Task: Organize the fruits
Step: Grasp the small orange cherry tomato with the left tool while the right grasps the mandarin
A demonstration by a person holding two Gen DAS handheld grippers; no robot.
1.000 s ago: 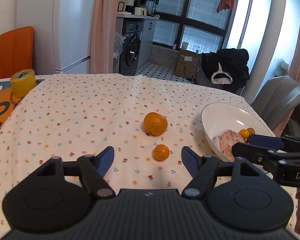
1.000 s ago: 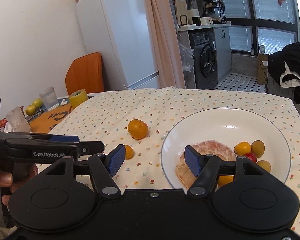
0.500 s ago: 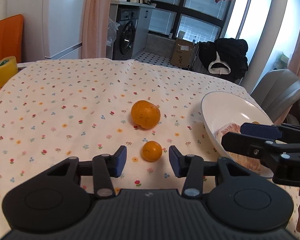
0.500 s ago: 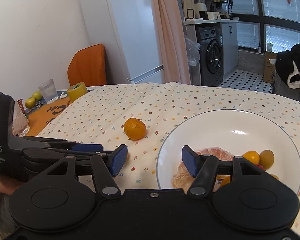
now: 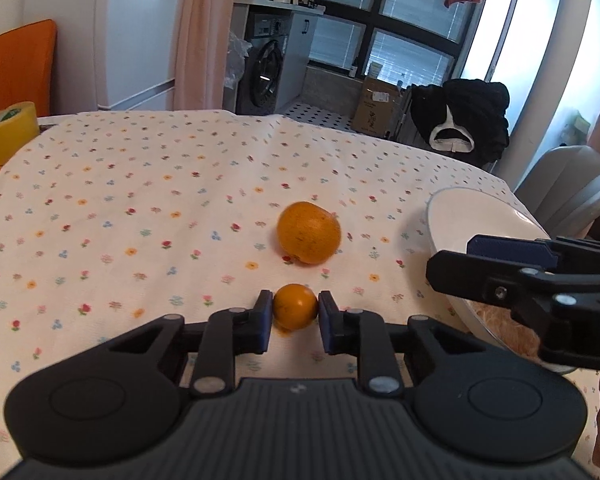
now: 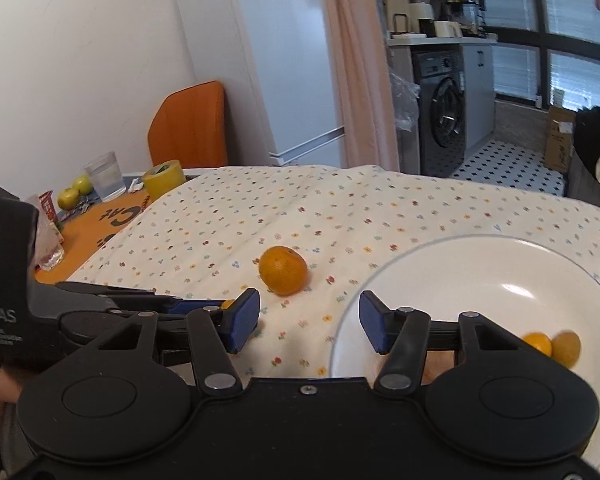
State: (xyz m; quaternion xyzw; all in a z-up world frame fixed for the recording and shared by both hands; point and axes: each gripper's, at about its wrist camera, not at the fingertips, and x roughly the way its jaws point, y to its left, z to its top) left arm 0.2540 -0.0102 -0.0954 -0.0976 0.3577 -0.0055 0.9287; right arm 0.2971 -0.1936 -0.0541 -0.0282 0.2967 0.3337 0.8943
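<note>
The small orange fruit (image 5: 295,306) is sitting squarely between the blue pads of the left gripper (image 5: 294,322), one pad touching each side at about its widest part, so the jaws are clenching on it while it looks to be resting on the flowered cloth of the table (image 5: 140,200). Judging by its size and smooth, shiny rind, it is going to be light and fairly firm, but round and a little slippery. A hold across the middle, as here, is giving the pads the best seat, whereas a grip nearer the top or bottom would be inviting it to squirt out. Its skin is likely giving a little under pressure, so a gentle squeeze should be enough, and a hard one would be risking a bruise.

Just beyond the jaws, the larger orange (image 5: 309,232) is lying free on the cloth, near the small fruit but not touching it. Being bigger and heavier, it would be asking for a wider opening.

Off to the right, the right gripper (image 6: 309,326) is hovering with its jaws spread apart and holding nothing, reaching over the near rim of the white bowl (image 6: 500,264). Inside the bowl, two small fruits (image 6: 552,346) are lying together against the right side. The pale mass low in the bowl is mostly hidden.
</note>
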